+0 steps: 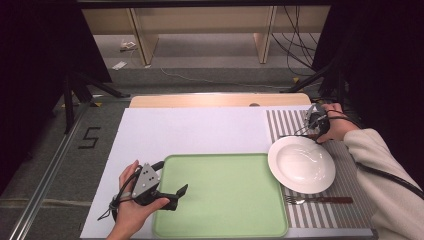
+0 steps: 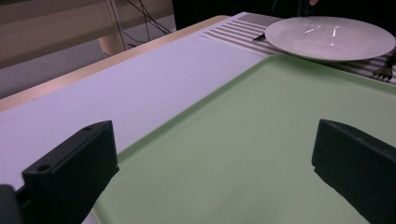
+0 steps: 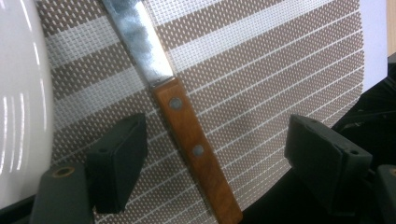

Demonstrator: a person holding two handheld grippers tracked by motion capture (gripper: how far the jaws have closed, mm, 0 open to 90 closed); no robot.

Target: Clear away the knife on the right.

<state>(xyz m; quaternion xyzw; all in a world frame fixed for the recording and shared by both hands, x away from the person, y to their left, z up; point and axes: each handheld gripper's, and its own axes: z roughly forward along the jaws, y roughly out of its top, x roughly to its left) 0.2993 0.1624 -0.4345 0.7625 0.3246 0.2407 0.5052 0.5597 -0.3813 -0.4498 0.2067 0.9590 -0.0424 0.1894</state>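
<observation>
A knife with a wooden handle (image 3: 196, 154) lies on the striped placemat (image 3: 280, 60), beyond a white plate (image 1: 301, 164). My right gripper (image 3: 215, 158) is open, one jaw on each side of the handle and neither touching it; in the high view it (image 1: 314, 129) sits at the placemat's far right. My left gripper (image 1: 172, 196) hovers open and holding nothing over the left edge of the green tray (image 1: 220, 195). A fork (image 1: 320, 200) with a wooden handle lies on the placemat in front of the plate.
The plate (image 2: 331, 37) overlaps the tray's right rim (image 2: 289, 58). A white sheet (image 1: 200, 130) covers the table to the left of the placemat (image 1: 280, 125). Beyond the table are shelf legs and floor cables.
</observation>
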